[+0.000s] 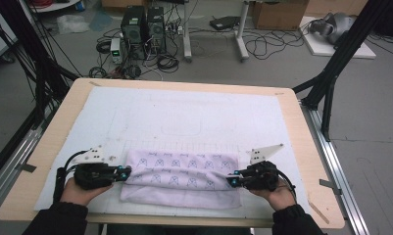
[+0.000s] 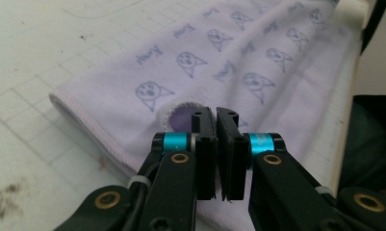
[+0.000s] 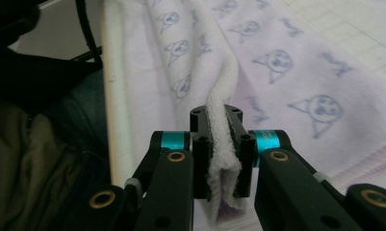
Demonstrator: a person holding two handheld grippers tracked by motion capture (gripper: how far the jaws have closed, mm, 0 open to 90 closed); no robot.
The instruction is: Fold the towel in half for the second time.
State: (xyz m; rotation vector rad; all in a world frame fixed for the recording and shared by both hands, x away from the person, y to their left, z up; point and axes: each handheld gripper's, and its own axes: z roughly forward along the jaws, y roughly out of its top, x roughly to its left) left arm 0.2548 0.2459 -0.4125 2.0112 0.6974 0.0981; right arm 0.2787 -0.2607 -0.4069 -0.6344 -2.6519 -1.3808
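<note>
1. High view: a folded lilac towel (image 1: 182,177) with printed faces lies on the near part of the white mat (image 1: 184,117). The left gripper (image 1: 127,172) meets its left end, the right gripper (image 1: 231,181) its right end.
2. Left gripper view: jaws nearly together at the towel's (image 2: 238,72) hem; whether cloth is pinched between them cannot be told.
3. Right gripper view: jaws clamped on a bunched fold of towel (image 3: 223,144) that runs away from them.
</note>
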